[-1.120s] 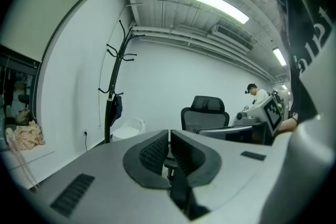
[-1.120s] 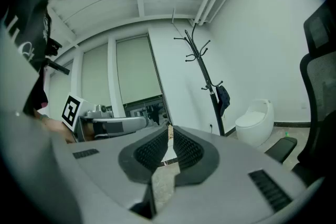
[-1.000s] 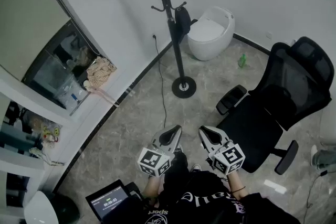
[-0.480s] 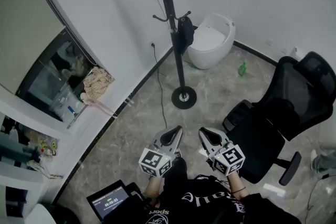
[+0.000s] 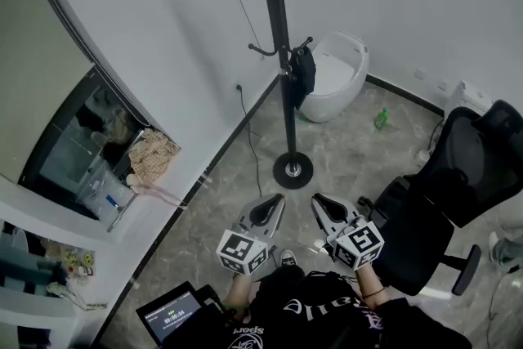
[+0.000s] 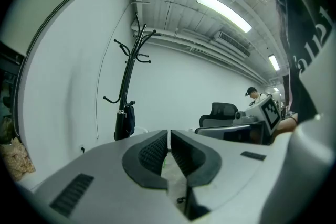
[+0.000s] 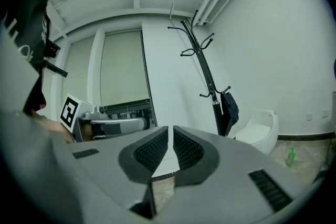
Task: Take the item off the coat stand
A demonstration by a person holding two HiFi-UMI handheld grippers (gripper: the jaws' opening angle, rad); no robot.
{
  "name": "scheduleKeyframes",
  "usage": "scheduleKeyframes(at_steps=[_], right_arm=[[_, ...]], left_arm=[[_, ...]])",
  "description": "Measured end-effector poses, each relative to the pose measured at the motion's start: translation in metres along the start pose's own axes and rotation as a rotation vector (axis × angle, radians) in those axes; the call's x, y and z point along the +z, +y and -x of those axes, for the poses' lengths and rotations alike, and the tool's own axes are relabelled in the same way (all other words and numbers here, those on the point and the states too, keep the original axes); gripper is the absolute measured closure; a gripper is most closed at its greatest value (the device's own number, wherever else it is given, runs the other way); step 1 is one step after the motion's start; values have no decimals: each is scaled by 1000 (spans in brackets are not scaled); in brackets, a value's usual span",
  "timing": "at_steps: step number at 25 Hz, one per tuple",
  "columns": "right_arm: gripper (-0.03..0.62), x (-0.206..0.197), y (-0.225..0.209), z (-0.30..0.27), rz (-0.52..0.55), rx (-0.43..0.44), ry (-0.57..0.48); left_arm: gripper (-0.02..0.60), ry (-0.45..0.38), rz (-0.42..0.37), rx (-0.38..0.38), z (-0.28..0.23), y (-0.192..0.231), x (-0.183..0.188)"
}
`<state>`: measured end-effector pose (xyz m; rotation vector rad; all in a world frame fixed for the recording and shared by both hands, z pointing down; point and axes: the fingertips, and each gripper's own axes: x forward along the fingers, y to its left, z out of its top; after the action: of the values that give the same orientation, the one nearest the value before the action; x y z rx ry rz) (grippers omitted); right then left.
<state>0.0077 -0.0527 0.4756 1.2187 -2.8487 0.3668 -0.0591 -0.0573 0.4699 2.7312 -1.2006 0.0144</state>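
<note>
A tall black coat stand (image 5: 282, 53) rises from a round base (image 5: 292, 169) near the white wall. A small dark bag (image 5: 304, 73) hangs from one of its lower hooks. Both grippers are held low in front of me, well short of the stand. My left gripper (image 5: 265, 212) and right gripper (image 5: 331, 212) point toward it, each shut with nothing between the pads. The left gripper view shows the stand (image 6: 126, 92) and bag (image 6: 126, 122) left of its shut gripper (image 6: 169, 136). In the right gripper view the bag (image 7: 229, 107) hangs right of the shut gripper (image 7: 170, 134).
A white rounded bin (image 5: 335, 76) stands just behind the stand, with a green bottle (image 5: 380, 118) on the floor nearby. A black office chair (image 5: 458, 192) sits at the right. A cluttered shelf (image 5: 151, 155) lines the left wall. A tablet (image 5: 167, 313) is by my feet.
The coat stand and its base have slid lower and rightward in the head view, and the chair has shifted right. Both grippers stay shut in the same place before me.
</note>
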Motion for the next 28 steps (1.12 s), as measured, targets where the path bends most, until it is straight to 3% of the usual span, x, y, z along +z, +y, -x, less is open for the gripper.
scheduleKeyframes(at_steps=[11,16,28], right_arm=[[569,4,-28,-50,35,-59,11],[569,20,-51,-72,-30,-41,-20],[569,66,-187,-142,59,-42,-20]], left_arm=[[575,8,70,-23,-13,60,-10],[575,29,101,-7,-23,81,-17],[575,9,69,-3,-125,137,12]])
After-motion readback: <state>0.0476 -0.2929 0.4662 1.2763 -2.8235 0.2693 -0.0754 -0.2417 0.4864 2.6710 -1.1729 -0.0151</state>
